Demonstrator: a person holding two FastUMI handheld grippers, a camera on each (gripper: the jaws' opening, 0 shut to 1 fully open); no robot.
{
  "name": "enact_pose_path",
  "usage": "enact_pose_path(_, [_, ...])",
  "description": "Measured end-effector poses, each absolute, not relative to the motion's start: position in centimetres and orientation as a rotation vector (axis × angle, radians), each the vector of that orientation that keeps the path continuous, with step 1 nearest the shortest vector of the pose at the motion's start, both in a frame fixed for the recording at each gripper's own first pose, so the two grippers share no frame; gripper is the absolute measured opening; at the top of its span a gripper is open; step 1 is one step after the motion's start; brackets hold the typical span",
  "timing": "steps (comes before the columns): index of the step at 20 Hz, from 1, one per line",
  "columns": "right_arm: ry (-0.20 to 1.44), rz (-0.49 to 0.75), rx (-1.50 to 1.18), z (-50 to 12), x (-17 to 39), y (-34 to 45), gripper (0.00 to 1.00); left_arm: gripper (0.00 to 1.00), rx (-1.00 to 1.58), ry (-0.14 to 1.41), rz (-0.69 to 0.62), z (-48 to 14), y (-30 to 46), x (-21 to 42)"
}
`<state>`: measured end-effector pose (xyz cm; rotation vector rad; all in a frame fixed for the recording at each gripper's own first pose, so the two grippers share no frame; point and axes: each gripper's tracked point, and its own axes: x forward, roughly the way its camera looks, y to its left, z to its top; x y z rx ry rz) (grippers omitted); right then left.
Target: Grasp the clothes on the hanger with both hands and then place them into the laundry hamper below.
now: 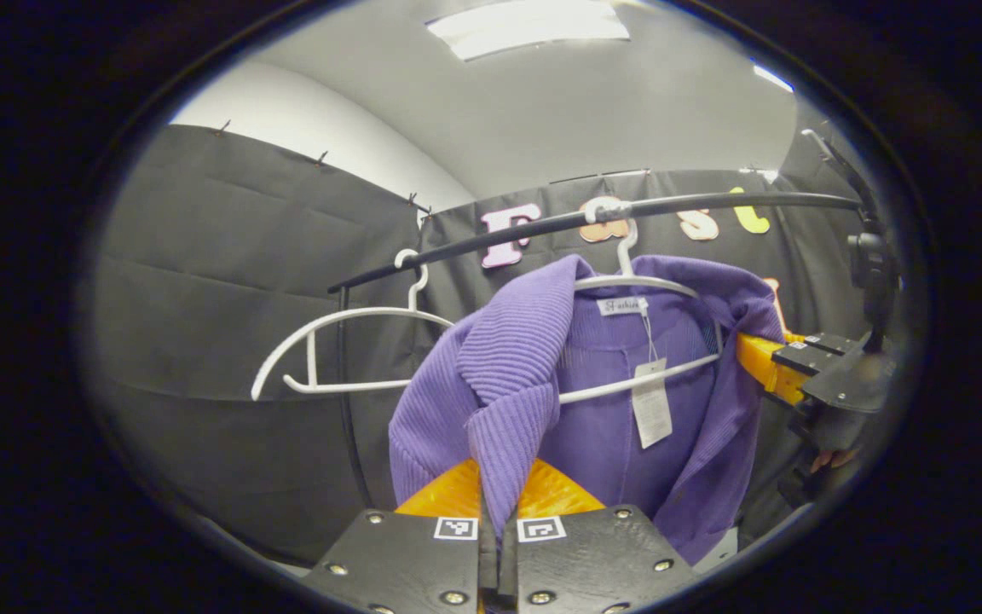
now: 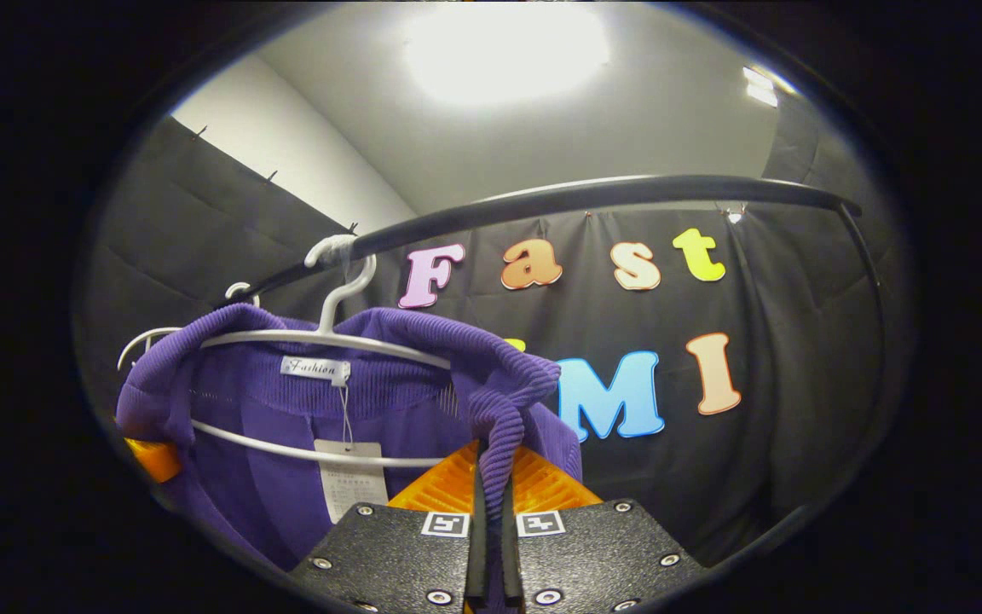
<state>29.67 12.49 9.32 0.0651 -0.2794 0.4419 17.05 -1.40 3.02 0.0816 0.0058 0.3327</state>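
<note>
"Fashion" on the neck label [image 2: 314, 368] of the purple garment [image 2: 269, 477], hang tag [image 2: 353, 488] unreadable

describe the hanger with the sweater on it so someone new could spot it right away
Find the black rail across the booth's cloth wall; two white hangers hook over it. The white hanger you want carries the purple ribbed cardigan, with paper tags dangling inside the collar. The empty hanger beside it holds nothing.

A dark, curved clothes rail [image 1: 491, 239] carries everything here, running across in front of the booth's black cloth wall. Two white hangers hook over it. One hanger [image 1: 346, 350] hangs bare toward the rail's end beside a dark upright post [image 1: 344, 375]. The other hanger [image 1: 627, 281] sits further along, its hook over the rail, with a purple knitted garment [image 1: 593, 401] draped on it, a paper tag [image 1: 651, 405] dangling from its collar.
</note>
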Motion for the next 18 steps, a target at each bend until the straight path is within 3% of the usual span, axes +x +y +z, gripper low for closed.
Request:
enact_pose_path(6, [-0.382,0.410,0.042,12.8,30.3,11.2,0.06,0.07,0.148,-0.127,0.325,10.0,-1.4,16.3])
enact_pose_path(7, [-0.398,0.405,0.033,13.1,30.4,11.1,0.06,0.02,0.152,-0.139,0.326,10.7,-1.2,16.1])
enact_pose_path(8, [-0.412,0.399,0.022,13.5,30.5,10.9,0.06,0.07,0.147,-0.141,0.331,11.1,-0.8,15.9])
enact_pose_path(12, [-0.470,0.377,-0.026,14.7,31.2,9.8,0.06,0.07,0.144,-0.150,0.378,12.5,1.5,15.0])
enact_pose_path(13, [-0.480,0.371,-0.037,14.8,31.5,9.6,0.06,0.00,0.154,-0.154,0.391,12.9,2.4,14.9])
enact_pose_path(14, [-0.487,0.364,-0.047,14.8,31.8,9.5,0.06,0.07,0.159,-0.159,0.403,13.3,3.2,14.9])
enact_pose_path(18, [-0.493,0.334,-0.078,14.7,33.8,8.6,0.06,0.07,0.176,-0.147,0.425,14.1,6.5,15.6])
